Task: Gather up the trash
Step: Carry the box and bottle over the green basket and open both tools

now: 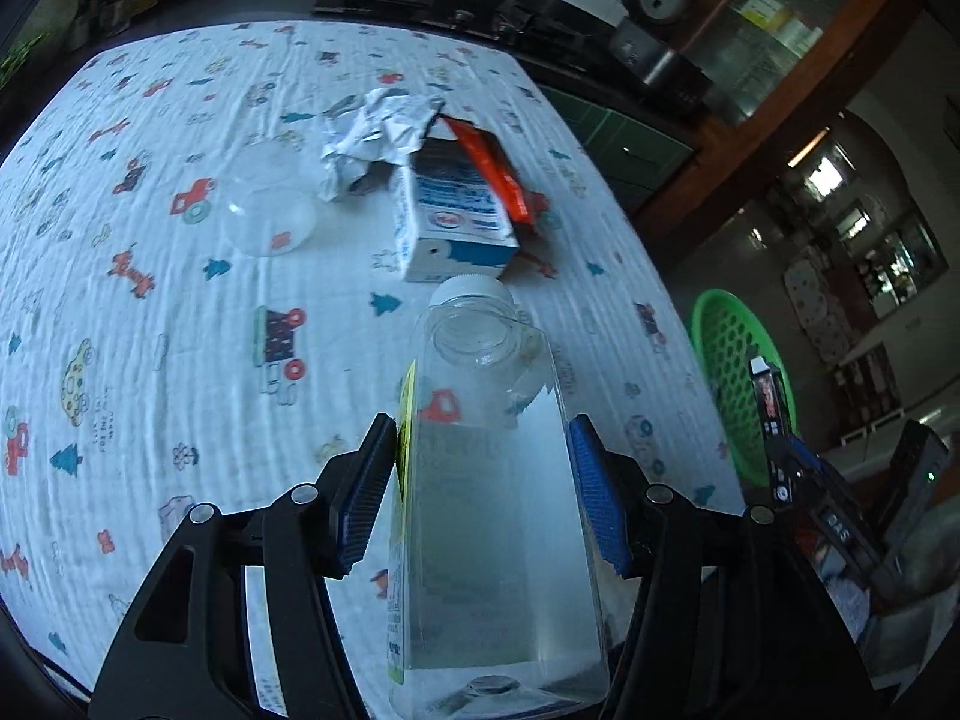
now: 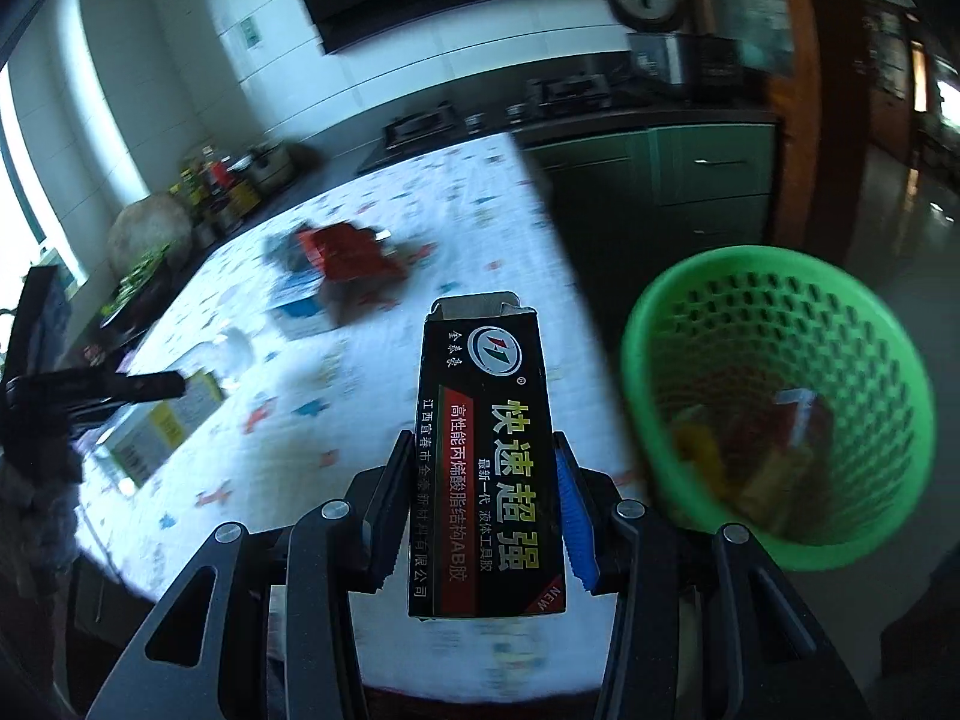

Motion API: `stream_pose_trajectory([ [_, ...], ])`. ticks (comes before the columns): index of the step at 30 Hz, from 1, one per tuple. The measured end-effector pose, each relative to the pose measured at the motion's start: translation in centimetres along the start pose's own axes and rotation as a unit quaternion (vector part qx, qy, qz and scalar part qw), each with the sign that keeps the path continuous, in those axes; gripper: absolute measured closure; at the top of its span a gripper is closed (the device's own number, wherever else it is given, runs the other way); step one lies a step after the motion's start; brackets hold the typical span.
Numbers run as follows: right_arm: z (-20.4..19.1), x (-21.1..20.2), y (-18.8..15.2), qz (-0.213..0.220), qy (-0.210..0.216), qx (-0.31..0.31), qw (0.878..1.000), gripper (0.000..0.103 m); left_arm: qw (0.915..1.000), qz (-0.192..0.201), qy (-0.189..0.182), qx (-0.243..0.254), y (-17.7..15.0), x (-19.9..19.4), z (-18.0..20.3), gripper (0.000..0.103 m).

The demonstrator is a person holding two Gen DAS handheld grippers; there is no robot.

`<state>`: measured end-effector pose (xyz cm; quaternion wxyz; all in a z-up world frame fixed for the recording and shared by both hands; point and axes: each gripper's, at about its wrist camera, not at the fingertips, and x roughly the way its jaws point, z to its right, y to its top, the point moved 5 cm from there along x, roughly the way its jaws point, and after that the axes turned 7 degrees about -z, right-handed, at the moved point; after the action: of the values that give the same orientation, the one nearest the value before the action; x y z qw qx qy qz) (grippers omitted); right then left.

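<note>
Beside the surface's right edge, the green perforated plastic basket (image 2: 780, 396) waits, already holding scraps. Right gripper (image 2: 480, 504): jaws clamped on a black printed cardboard glue box (image 2: 486, 456), judged next to be carried over the basket's rim and released. Left gripper (image 1: 480, 492): jaws gripping a clear square plastic bottle (image 1: 492, 480). Crumpled white paper (image 1: 378, 132), a clear plastic cup (image 1: 267, 204) and a blue-white carton (image 1: 450, 216) remain mid-surface.

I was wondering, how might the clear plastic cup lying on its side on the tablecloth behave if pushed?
The clear plastic cup looks thin and empty, so it is probably very light. Lying on its round side, it would likely roll rather than slide. Its thin wall may flex under a squeeze.
</note>
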<state>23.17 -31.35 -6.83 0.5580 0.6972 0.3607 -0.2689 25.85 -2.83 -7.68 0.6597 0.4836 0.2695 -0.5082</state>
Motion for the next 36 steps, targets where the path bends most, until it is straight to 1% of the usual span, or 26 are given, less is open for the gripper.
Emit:
stream_pose_trajectory([
  [4,5.7,-0.4,0.5,0.001,-0.050,0.043,0.998,0.060,0.9990,-0.001,-0.025,0.037,0.8,0.6,4.2,0.045],
  [8,11.4,0.0,0.6,-0.006,-0.099,0.089,0.991,0.060,0.9960,-0.008,-0.049,0.075,1.7,1.7,8.6,0.045],
  [10,13.6,0.5,0.4,-0.013,-0.109,0.109,0.988,0.060,0.9937,-0.014,-0.061,0.093,2.3,2.5,10.9,0.045],
  [13,15.8,1.2,0.1,-0.023,-0.128,0.119,0.984,0.060,0.9898,-0.018,-0.072,0.122,3.1,3.8,14.2,0.045],
  [15,16.9,1.8,-0.1,-0.028,-0.126,0.128,0.983,0.060,0.9870,-0.023,-0.079,0.139,3.7,4.8,16.6,0.045],
  [17,17.8,2.2,-0.3,-0.030,-0.130,0.134,0.982,0.059,0.9832,-0.027,-0.091,0.156,4.2,6.0,19.0,0.045],
  [20,18.4,2.5,0.0,-0.026,-0.130,0.142,0.981,0.058,0.9789,-0.033,-0.094,0.178,4.7,7.9,22.0,0.045],
  [21,18.7,2.6,0.0,-0.025,-0.129,0.145,0.981,0.054,0.9780,-0.035,-0.094,0.183,4.9,8.5,22.7,0.045],
  [23,19.1,2.2,-0.1,-0.020,-0.127,0.149,0.980,0.051,0.9753,-0.044,-0.096,0.194,5.0,9.7,24.3,0.045],
  [26,19.3,1.3,-0.2,-0.011,-0.124,0.148,0.981,0.051,0.9713,-0.052,-0.092,0.213,5.2,11.6,26.4,0.045],
  [29,19.0,0.3,-0.4,-0.001,-0.121,0.145,0.982,0.048,0.9694,-0.060,-0.083,0.223,5.4,13.6,27.8,0.045],
  [30,18.9,-0.1,-0.5,0.004,-0.119,0.145,0.982,0.045,0.9688,-0.061,-0.079,0.227,5.4,14.2,28.2,0.045],
  [33,18.5,-0.7,-0.9,0.008,-0.111,0.140,0.984,0.044,0.9671,-0.064,-0.069,0.236,5.2,15.8,29.1,0.045],
  [36,18.2,-0.9,-1.2,0.010,-0.114,0.133,0.984,0.043,0.9659,-0.074,-0.063,0.240,5.2,17.5,29.6,0.045],
])
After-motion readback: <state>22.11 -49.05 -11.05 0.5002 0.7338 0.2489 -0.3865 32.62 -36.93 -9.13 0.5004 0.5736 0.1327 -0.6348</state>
